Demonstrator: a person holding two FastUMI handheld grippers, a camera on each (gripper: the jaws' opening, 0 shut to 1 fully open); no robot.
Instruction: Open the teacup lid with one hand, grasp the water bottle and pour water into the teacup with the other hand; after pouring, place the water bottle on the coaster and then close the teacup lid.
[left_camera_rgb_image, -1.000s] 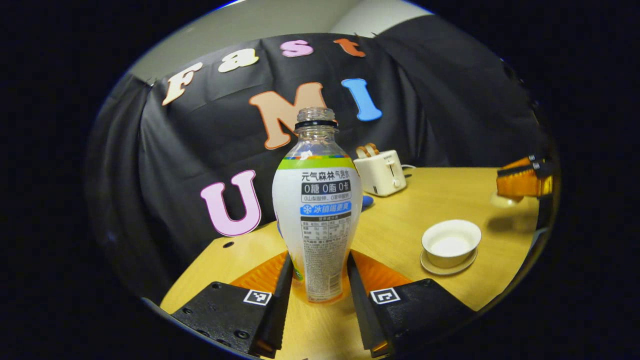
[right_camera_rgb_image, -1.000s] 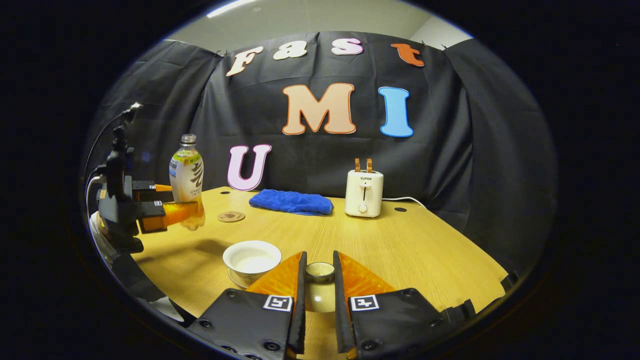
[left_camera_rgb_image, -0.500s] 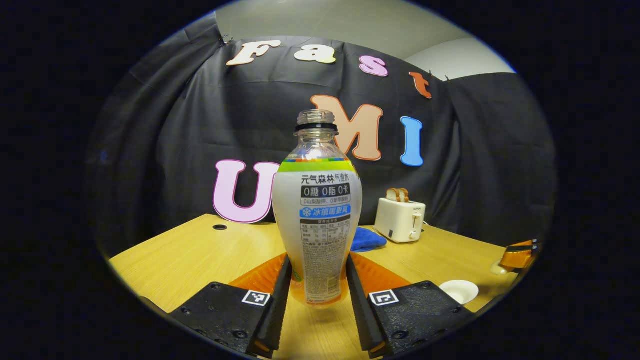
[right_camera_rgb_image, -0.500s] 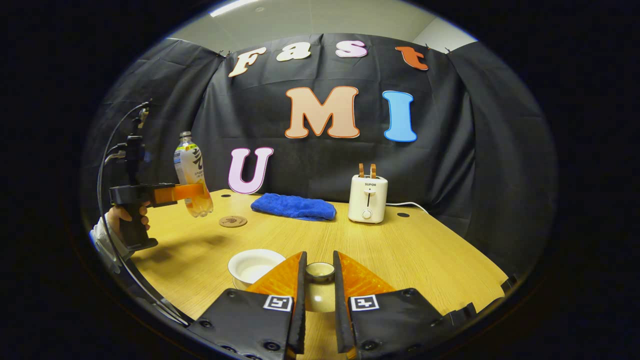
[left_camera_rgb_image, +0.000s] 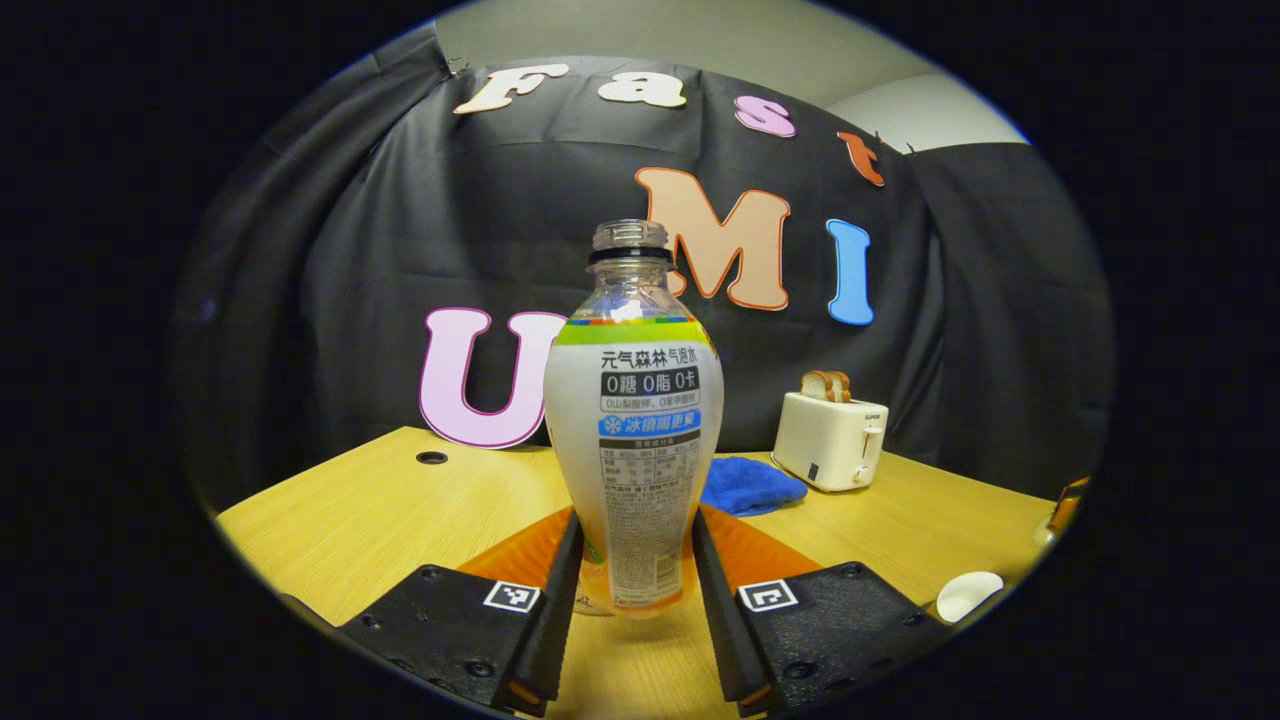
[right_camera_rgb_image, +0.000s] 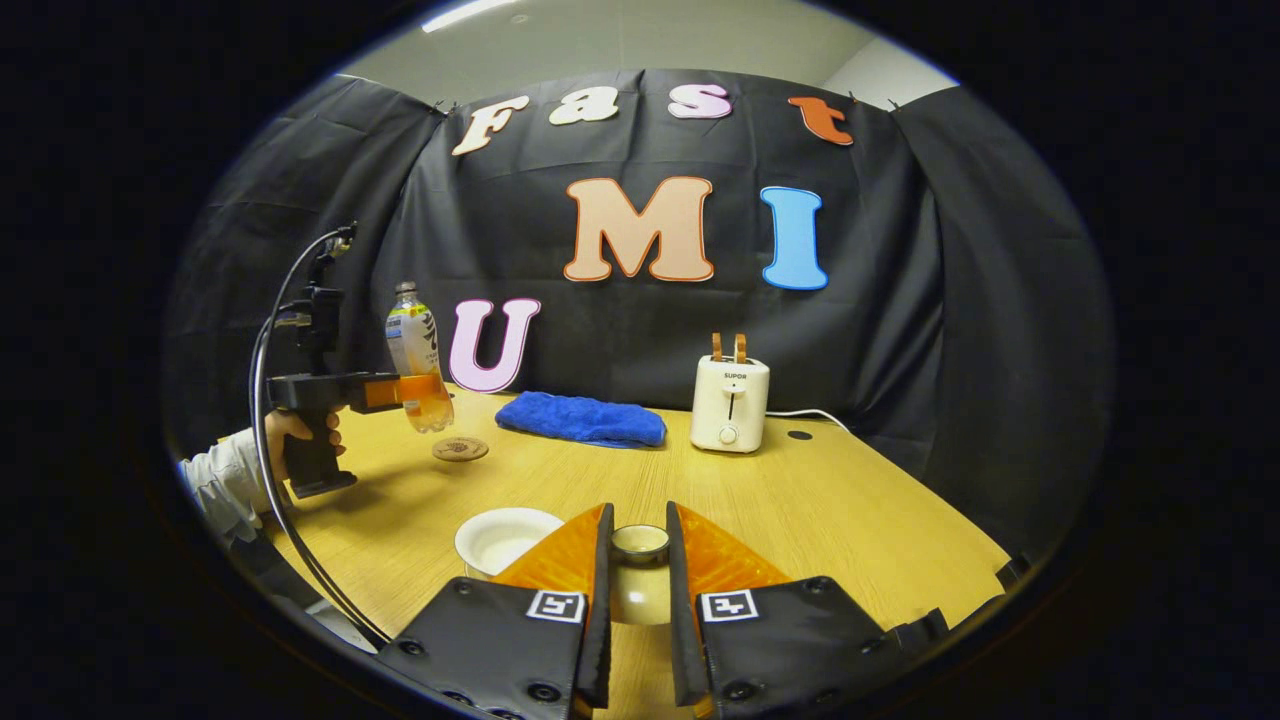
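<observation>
My left gripper (left_camera_rgb_image: 634, 560) is shut on the uncapped water bottle (left_camera_rgb_image: 634, 440), held upright above the wooden table. In the right gripper view the same bottle (right_camera_rgb_image: 420, 365) hangs in the left gripper (right_camera_rgb_image: 395, 390), a little above and left of the round brown coaster (right_camera_rgb_image: 460, 449). My right gripper (right_camera_rgb_image: 637, 560) is shut on the teacup lid (right_camera_rgb_image: 640, 575), held by its knob beside the open white teacup (right_camera_rgb_image: 500, 537) on its saucer. The teacup (left_camera_rgb_image: 968, 593) sits at the lower right edge of the left gripper view.
A folded blue towel (right_camera_rgb_image: 582, 418) and a white toaster (right_camera_rgb_image: 731, 401) with bread slices stand at the back of the table (right_camera_rgb_image: 820, 500). A hand and sleeve (right_camera_rgb_image: 240, 465) hold the left gripper, with a cable looping down from it.
The left gripper has carried the bottle away from the teacup, back upright and toward the coaster. The right gripper with the lid has stayed in place.
</observation>
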